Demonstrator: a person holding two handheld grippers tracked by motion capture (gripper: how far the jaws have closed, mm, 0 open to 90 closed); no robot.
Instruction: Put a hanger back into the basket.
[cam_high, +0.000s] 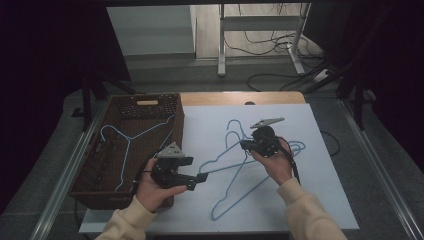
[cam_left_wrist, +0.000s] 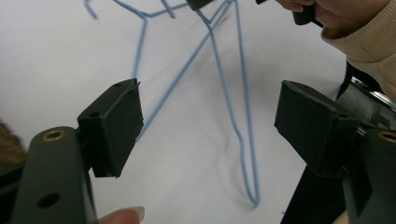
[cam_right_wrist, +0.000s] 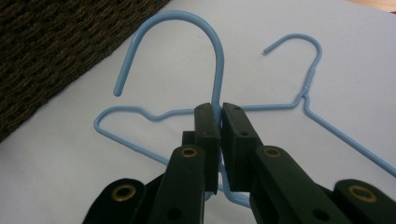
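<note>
Mid pick-up: right gripper (cam_right_wrist: 219, 114) pinching the neck of a blue hanger (cam_right_wrist: 187, 28) on the white sheet (cam_high: 320, 195) beside the basket (cam_high: 100, 190), left gripper (cam_left_wrist: 210, 135) spread and empty nearby; next, probably lift clear of the second hanger (cam_right_wrist: 303, 70), carry to the basket.

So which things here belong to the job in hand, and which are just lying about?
In the job:
- right gripper, shut on the held hanger at its neck
- left gripper, open above the sheet
- second hanger on the white sheet
- basket with a hanger inside

Lying about:
- floor cables
- table frame
</note>
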